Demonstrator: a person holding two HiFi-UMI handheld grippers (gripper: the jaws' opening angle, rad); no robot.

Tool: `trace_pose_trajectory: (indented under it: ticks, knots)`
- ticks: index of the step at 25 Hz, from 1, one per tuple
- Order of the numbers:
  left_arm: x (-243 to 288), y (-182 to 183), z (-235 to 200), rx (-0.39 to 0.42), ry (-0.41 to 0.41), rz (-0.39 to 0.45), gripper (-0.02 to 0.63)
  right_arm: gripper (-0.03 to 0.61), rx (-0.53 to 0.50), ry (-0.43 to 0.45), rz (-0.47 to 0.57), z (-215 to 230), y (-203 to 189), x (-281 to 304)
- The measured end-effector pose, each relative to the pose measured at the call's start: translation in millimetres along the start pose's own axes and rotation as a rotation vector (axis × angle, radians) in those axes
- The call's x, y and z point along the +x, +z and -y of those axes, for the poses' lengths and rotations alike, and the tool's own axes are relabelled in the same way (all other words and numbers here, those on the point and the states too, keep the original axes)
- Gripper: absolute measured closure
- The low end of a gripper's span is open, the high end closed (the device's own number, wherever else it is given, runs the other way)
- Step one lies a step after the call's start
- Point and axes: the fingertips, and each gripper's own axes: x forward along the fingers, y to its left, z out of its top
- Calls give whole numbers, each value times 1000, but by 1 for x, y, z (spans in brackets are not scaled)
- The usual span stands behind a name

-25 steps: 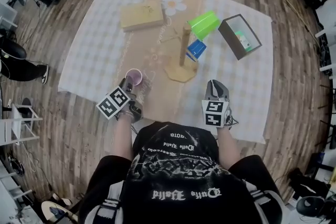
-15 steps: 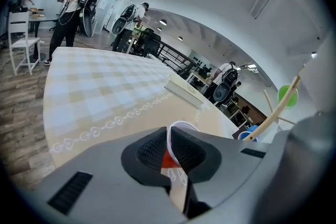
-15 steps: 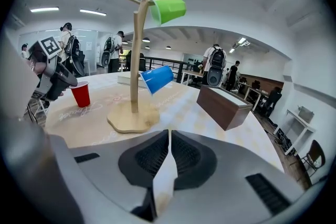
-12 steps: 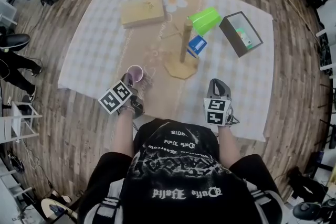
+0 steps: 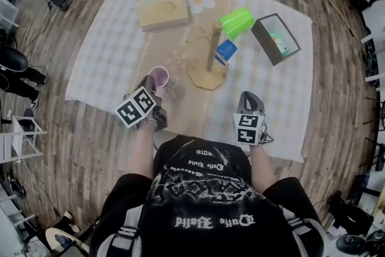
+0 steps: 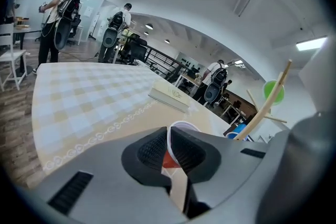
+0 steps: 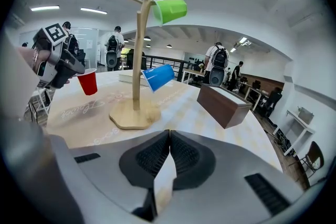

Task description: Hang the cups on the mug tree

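My left gripper [image 5: 151,84] is shut on the rim of a red cup [image 5: 159,76], its pads one inside and one outside the wall [image 6: 169,157]. In the right gripper view the red cup [image 7: 87,82] hangs upright from the left gripper [image 7: 55,57], just above the cloth. The wooden mug tree [image 5: 212,48] stands to its right, with a green cup [image 5: 236,22] on a top peg and a blue cup [image 5: 225,52] lower down. My right gripper [image 5: 249,98] rests near the table's front edge, its jaws closing until they meet [image 7: 169,136], with nothing between them.
A dark open box [image 5: 275,39] lies right of the tree and a flat tan box [image 5: 162,13] sits at the back left. A checked cloth [image 5: 108,51] with a flower print [image 5: 199,1] covers the table. People and chairs are around the room.
The left gripper and the red cup have shifted a little forward and right, toward the mug tree. The right gripper has stayed in place.
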Motion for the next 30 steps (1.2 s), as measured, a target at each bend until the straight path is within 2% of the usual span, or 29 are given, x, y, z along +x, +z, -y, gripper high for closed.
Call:
trace_pose_trajectory:
  ticks: [7, 14, 26, 30]
  knots:
    - [1, 23, 37, 91, -57, 46, 574, 568, 0, 7, 1, -2, 0, -1]
    - [5, 55, 81, 215, -121, 107, 574, 568, -6, 11, -3, -2, -1, -2]
    - [20, 91, 128, 337, -157, 193, 574, 568, 15, -23, 1, 13, 1, -5]
    - [23, 96, 148, 383, -191, 220, 574, 568, 39, -26, -7, 14, -1, -7]
